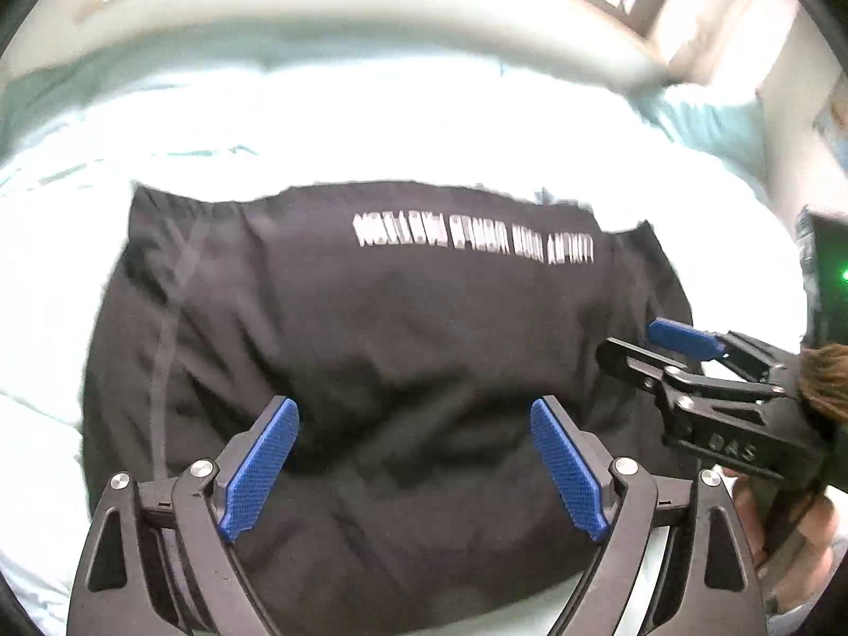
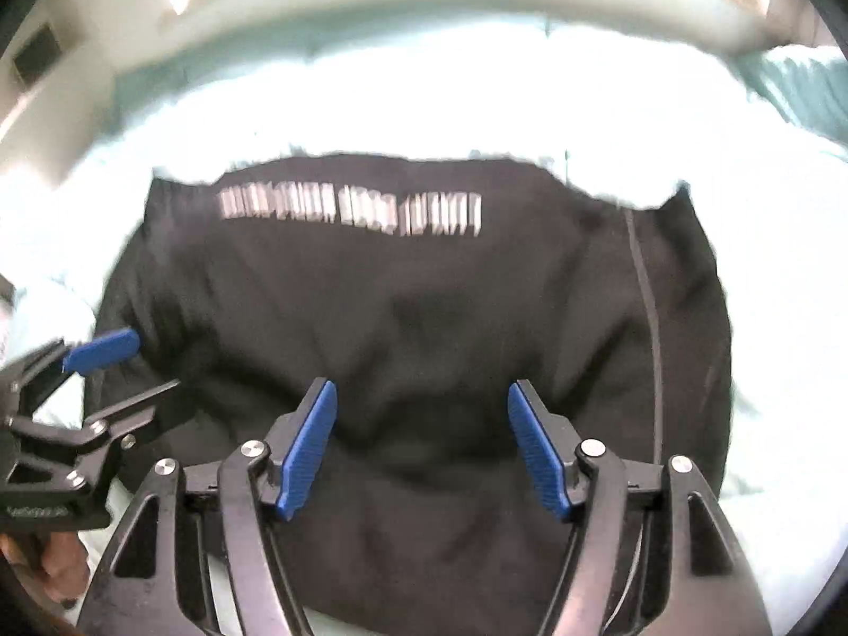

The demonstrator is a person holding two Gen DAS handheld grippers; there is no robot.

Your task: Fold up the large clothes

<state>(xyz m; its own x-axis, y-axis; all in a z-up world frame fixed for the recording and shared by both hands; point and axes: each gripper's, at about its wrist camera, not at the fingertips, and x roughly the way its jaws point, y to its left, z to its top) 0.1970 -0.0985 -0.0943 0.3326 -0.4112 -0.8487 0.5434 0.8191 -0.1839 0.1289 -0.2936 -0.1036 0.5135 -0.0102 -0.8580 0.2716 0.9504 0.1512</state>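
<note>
A black garment with a line of white print near its far edge lies folded on a pale bed; it also shows in the right wrist view. My left gripper is open and empty, its blue pads spread over the near part of the garment. My right gripper is open and empty over the same near part. The right gripper also appears at the right of the left wrist view, open. The left gripper appears at the left of the right wrist view, open.
The pale bed sheet surrounds the garment on all sides. A curved pale headboard or bed rim runs along the far side. A teal pillow lies at the far right. Walls and windows stand beyond.
</note>
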